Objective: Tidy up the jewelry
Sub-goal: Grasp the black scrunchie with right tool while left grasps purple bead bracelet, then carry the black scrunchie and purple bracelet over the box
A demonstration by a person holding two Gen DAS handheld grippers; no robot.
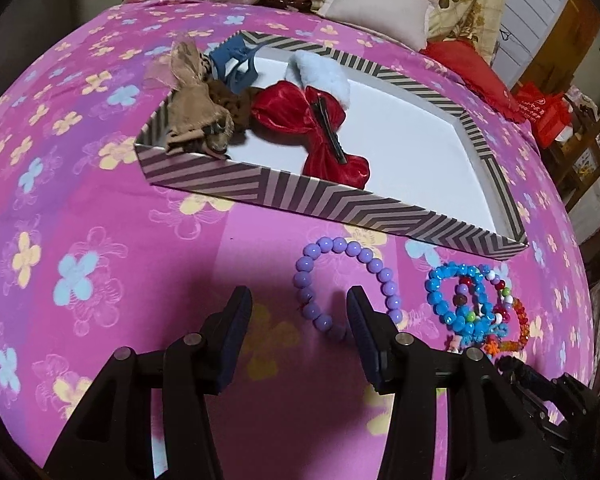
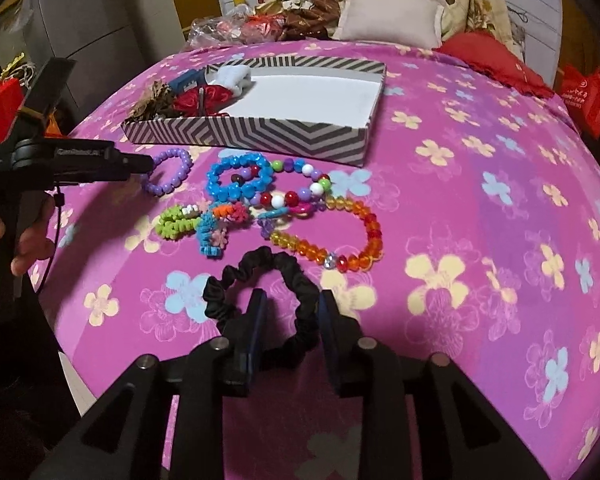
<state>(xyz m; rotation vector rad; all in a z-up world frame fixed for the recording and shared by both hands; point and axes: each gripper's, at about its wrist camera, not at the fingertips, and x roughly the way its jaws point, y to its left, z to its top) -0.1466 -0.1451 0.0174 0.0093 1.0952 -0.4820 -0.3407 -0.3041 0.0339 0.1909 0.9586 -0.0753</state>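
Black scrunchie (image 2: 260, 296) between right gripper (image 2: 293, 312) open jaws.

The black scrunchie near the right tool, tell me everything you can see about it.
The black scrunchie is a ruffled ring of satin-looking fabric lying flat on the pink flowered bedspread. The open right tool straddles its near right side, one finger inside the loop, one outside. It lies apart from the orange bead bracelet.

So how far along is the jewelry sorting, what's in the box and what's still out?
Done: the striped box already holds the red bow, blue hair clip and tan fabric piece.

In hand: nothing gripped. The right claw is open around the black scrunchie; the left claw is open at the purple bead bracelet.

Left: the blue bracelet, orange bracelet and green hair tie lie on the bedspread.
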